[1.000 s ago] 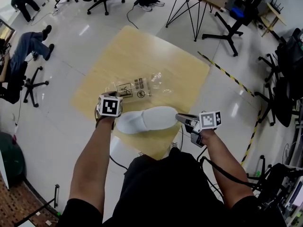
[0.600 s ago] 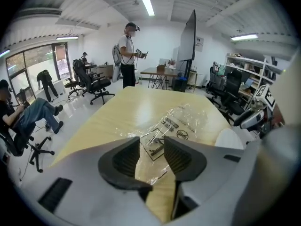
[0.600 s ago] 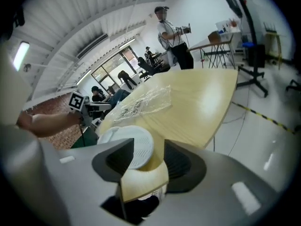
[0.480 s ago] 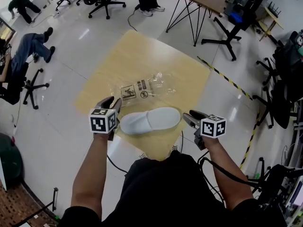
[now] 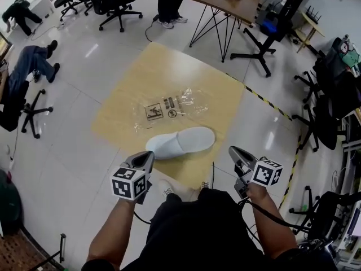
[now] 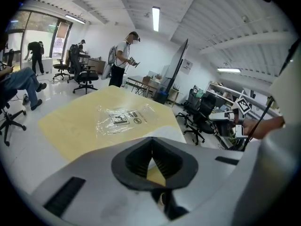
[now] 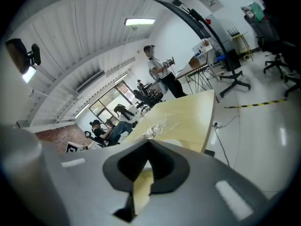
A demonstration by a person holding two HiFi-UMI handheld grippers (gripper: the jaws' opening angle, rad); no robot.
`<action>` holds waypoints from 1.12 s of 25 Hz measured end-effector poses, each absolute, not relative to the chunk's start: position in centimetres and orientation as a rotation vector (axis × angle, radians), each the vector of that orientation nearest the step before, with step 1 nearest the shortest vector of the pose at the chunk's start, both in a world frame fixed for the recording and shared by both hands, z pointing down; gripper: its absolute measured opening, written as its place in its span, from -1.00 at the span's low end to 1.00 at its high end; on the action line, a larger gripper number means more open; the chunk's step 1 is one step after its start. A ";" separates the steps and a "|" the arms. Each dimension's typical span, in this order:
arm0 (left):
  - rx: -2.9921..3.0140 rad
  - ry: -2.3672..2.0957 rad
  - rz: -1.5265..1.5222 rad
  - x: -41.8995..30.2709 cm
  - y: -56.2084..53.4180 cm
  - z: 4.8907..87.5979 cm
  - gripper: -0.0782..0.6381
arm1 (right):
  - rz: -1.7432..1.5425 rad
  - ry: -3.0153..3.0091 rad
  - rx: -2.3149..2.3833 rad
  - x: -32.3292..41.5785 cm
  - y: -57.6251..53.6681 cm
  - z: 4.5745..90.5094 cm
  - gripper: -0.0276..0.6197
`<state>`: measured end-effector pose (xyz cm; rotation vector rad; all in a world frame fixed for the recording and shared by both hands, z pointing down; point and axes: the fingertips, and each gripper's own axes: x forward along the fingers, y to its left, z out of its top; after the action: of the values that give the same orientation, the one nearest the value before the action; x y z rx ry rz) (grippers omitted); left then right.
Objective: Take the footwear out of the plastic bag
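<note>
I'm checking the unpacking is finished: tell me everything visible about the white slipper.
The slipper is plain white, soft cloth by its look, closed toe toward the picture's left, open heel right. It lies flat on the pale wooden board, outside the clear plastic bag and just nearer the person. Nothing grips it.

The left forearm [image 5: 113, 233] and right forearm [image 5: 272, 222] reach forward from the body. The left gripper [image 5: 148, 156] and right gripper [image 5: 233, 151] are held well apart, pointing ahead and somewhat down (marker cubes facing up). Both pairs of jaws have just been closing and meet tip to tip, with nothing between them.
</note>
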<state>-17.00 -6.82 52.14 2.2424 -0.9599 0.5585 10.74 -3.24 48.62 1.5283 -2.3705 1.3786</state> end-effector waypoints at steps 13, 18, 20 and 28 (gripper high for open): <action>2.158 -1.200 0.454 -15.6 4.7 48.9 -0.76 | 1.215 -2.569 1.098 8.1 2.1 45.2 -0.91; 2.111 -1.312 0.447 -14.6 10.0 48.4 -0.76 | 1.122 -2.527 1.029 9.8 6.4 46.8 -0.91; 2.103 -1.340 0.447 -14.3 11.9 48.0 -0.76 | 1.093 -2.528 0.996 10.1 7.7 47.2 -0.91; 2.057 -1.374 0.398 -13.2 17.6 47.4 -0.76 | 0.903 -2.525 0.887 10.1 12.8 46.2 -0.91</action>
<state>-13.20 17.61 47.35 2.0567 -1.3740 0.3975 10.08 12.78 46.17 0.8868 -2.5245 0.9026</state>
